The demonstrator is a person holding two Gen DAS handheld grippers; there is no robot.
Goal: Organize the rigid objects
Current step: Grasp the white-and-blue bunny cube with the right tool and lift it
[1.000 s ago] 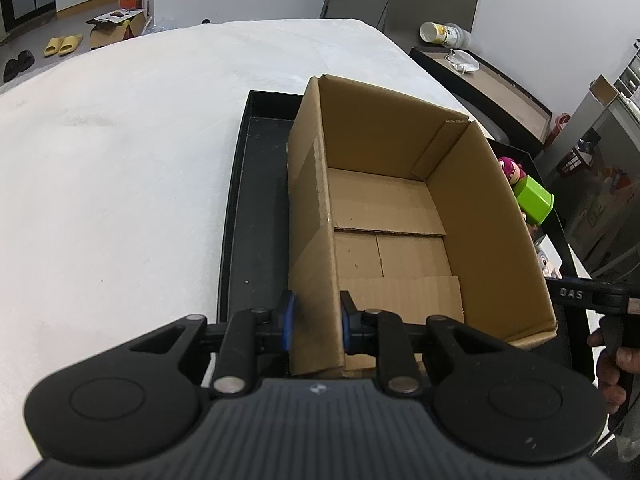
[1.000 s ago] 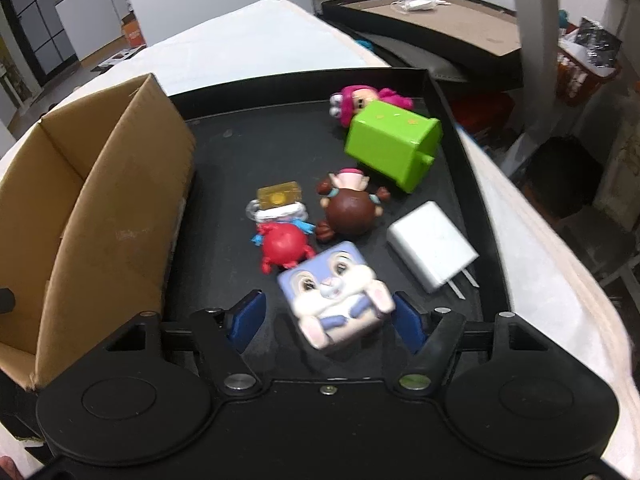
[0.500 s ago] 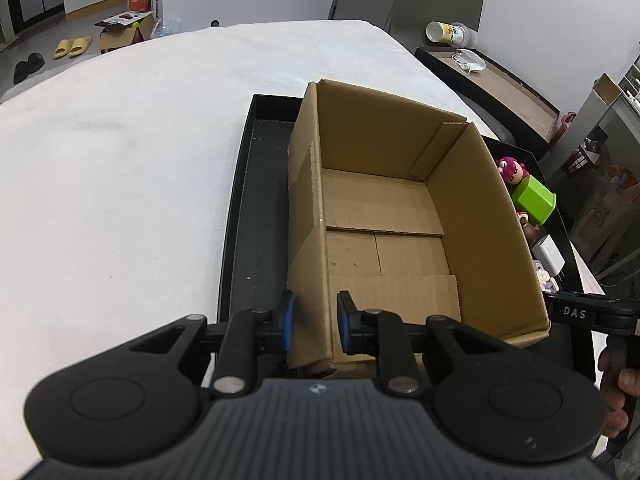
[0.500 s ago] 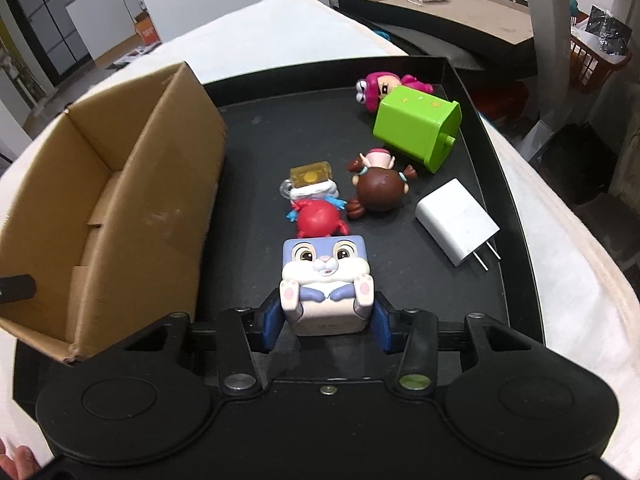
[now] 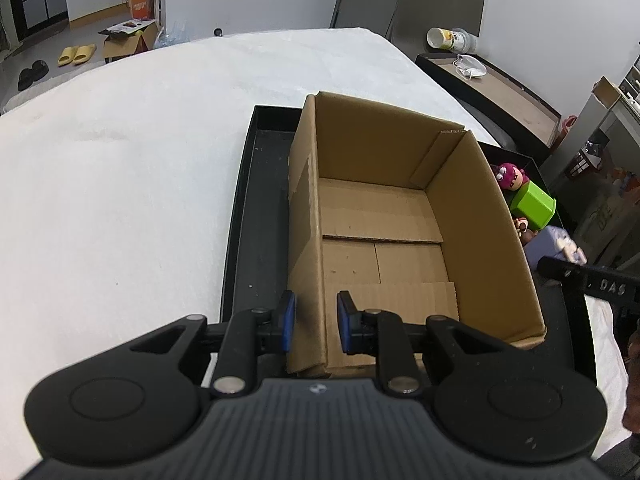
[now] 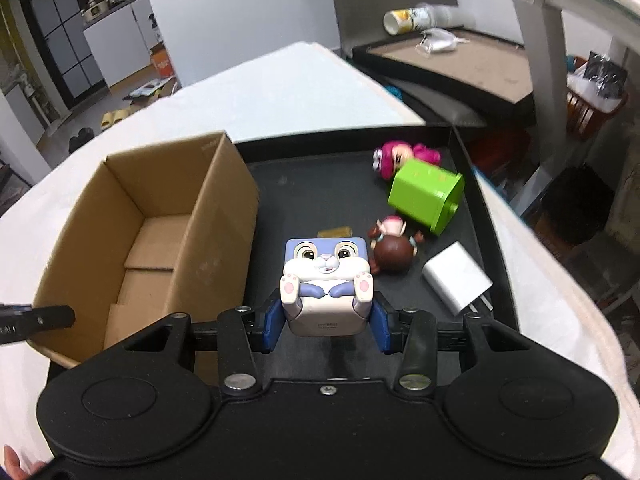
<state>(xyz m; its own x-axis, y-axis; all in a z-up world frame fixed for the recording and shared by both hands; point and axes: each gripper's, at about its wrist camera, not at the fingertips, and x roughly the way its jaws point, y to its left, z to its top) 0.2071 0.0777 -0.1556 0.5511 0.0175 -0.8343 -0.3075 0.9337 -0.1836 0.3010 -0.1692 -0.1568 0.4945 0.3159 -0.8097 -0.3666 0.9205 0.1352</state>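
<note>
An open cardboard box (image 5: 380,240) (image 6: 160,216) stands in the black tray (image 5: 256,240) (image 6: 320,184). My left gripper (image 5: 312,320) is shut on the box's near left wall, one blue pad on each side. My right gripper (image 6: 326,326) is shut on a blue-and-white bunny cube (image 6: 326,280) (image 5: 554,246), held above the tray just right of the box. On the tray lie a green cube (image 6: 426,196), a pink figure (image 6: 396,156), a brown figure (image 6: 392,252) and a white charger (image 6: 456,280). A yellow piece (image 6: 335,233) peeks from behind the bunny cube.
The tray sits on a white cloth-covered table (image 5: 120,180). Beyond its far right edge stands a low side table (image 6: 460,64) with a tipped cup and a mask. A person's hand (image 5: 632,360) shows at the right edge of the left wrist view.
My right gripper has closed on the bunny cube and lifted it off the tray, towards the box side. The left gripper keeps its hold on the box wall.
</note>
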